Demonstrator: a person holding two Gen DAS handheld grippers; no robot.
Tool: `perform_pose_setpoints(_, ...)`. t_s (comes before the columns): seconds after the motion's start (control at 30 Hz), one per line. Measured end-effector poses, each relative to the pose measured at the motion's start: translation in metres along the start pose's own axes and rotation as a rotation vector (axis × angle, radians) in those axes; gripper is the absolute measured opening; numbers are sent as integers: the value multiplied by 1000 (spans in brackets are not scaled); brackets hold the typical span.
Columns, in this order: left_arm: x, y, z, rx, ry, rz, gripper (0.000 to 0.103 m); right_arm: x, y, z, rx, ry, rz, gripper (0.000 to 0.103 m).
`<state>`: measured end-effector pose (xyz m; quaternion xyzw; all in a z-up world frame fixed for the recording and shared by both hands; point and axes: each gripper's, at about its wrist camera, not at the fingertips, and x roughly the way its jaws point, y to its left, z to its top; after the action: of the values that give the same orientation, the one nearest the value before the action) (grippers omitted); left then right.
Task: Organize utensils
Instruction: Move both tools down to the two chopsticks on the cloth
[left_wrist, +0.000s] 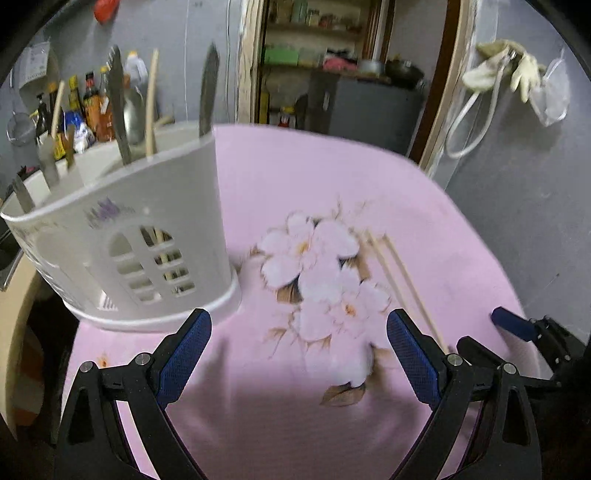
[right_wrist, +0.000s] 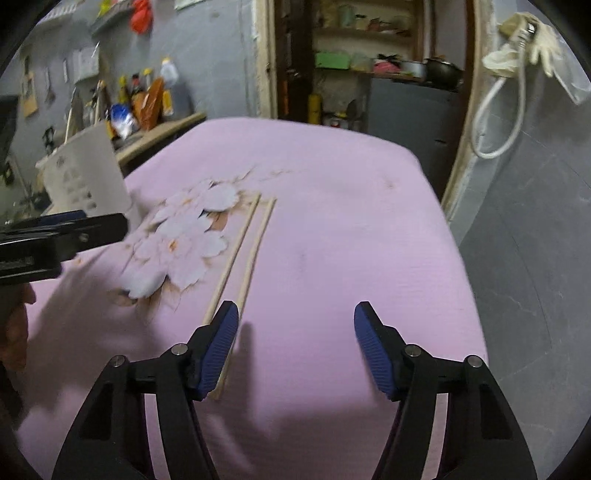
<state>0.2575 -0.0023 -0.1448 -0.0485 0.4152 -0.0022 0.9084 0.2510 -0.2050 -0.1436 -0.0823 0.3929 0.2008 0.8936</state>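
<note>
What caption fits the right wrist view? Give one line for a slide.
Open right gripper poised over two chopsticks on pink floral cloth.

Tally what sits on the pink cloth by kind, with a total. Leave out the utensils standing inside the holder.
Chopsticks: 2, lying side by side beside the flower print
White utensil holder: 1, standing at the cloth's left edge
Total: 3
Neither hand-held gripper holds anything.
</note>
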Motion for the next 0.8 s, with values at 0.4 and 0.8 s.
perform_pose_setpoints(0.4,16,6,0,-41,50,-25,92,14,26,-1,-139,61,-119,58)
perform_pose_setpoints(0.8,27,-24,13,31,105,-171,62,0,-11,-4,-67,30,-189,2)
